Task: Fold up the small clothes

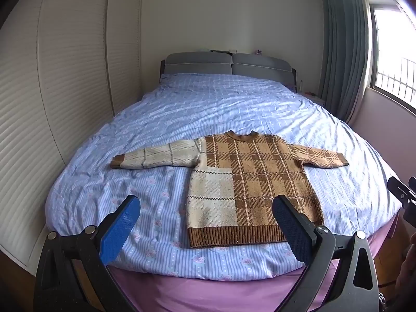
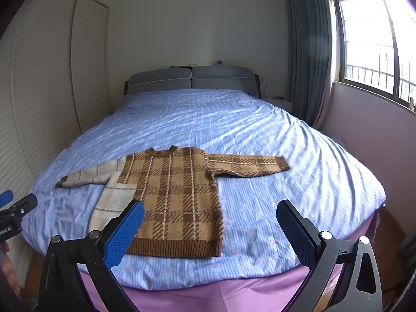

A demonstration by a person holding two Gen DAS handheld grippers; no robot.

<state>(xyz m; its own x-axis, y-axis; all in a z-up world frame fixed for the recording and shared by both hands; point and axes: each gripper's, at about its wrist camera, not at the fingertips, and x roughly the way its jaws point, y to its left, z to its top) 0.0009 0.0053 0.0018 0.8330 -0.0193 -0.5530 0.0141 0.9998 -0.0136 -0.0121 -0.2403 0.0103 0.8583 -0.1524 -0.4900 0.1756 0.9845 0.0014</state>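
Sweater, left wrist view: brown-and-cream plaid knitted sweater (image 1: 241, 184) lies flat on the blue striped floral bedsheet (image 1: 208, 109), sleeves spread, ribbed hem nearest the tool.
Left gripper (image 1: 206, 231): blue-padded jaws spread wide, holding nothing; hem lies just ahead between the fingers, apart from them.
Beyond: grey padded headboard (image 1: 228, 65).
Sweater, right wrist view: same sweater (image 2: 176, 195) ahead and toward the left finger.
Right gripper (image 2: 210, 234): jaws wide apart, holding nothing, short of the hem.
Far right: grey-green curtain (image 2: 309, 52), barred window (image 2: 371, 46).
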